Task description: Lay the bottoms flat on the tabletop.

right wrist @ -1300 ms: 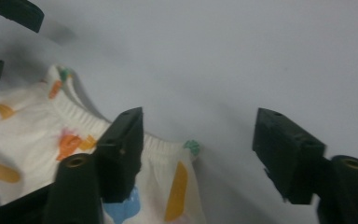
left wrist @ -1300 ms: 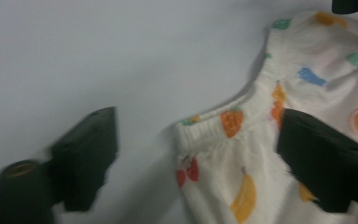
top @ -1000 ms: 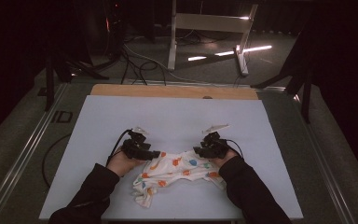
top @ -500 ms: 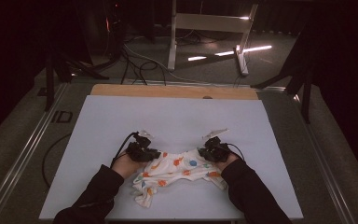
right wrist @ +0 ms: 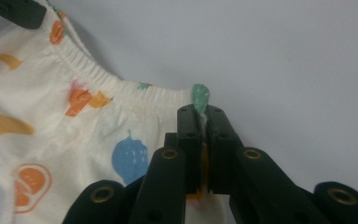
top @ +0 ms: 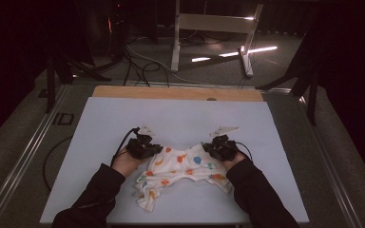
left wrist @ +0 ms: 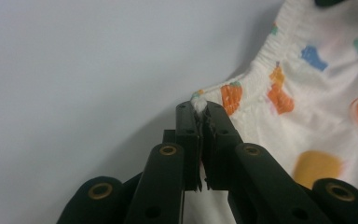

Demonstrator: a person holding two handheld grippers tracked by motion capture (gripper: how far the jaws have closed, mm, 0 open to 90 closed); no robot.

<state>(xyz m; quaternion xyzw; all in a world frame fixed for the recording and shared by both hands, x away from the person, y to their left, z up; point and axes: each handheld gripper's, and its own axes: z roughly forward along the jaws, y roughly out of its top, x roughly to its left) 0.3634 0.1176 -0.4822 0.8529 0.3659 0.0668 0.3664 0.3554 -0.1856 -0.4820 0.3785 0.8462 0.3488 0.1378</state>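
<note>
While both hands rested low on the pale grey-blue tabletop [top: 180, 118], the small white cotton garment printed with orange, blue, green and yellow fruit shapes [top: 180, 173] lay spread between them on the near half of that surface, its gathered elastic edge facing away from the person. The left gripper [top: 147, 148] sat at the garment's far left corner, and in the left gripper view its black fingers [left wrist: 186, 135] had just been closing and now stood clenched on a pinch of the elastic hem, with white fabric bunched between the pads. The right gripper [top: 218, 148] sat at the far right corner; in the right gripper view its fingers [right wrist: 189, 135] had likewise just been closing and now pinched the hem where a green printed patch poked up above the tips. Between the two grips the hem ran in a shallow sag across the tabletop. A loose fold of the garment trailed toward the near edge on the left side, lying crumpled on the surface. Dark sleeves [top: 95, 199] covered both forearms, which entered from the near side.
</note>
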